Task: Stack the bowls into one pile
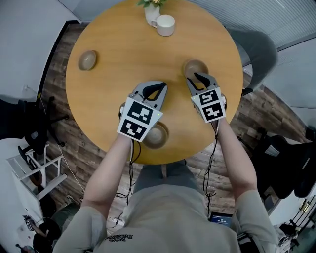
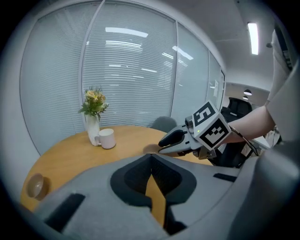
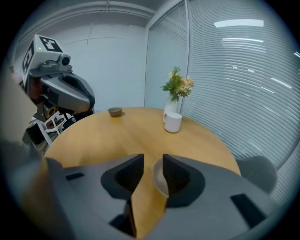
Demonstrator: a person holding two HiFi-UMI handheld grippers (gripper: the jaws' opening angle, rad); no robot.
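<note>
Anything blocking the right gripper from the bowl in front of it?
Nothing visible does. The rim of the bowl lies between the open jaws of the right gripper; the mug and vase stand farther back.

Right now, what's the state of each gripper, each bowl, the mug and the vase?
Left hand-held gripper: shut, empty.
Right hand-held gripper: open, right bowl's rim between its jaws, not clamped.
Right bowl: upright, unstacked.
Near bowl: upright, unstacked.
Far-left bowl: upright, unstacked.
Mug: upright.
Vase: upright, holds flowers.
</note>
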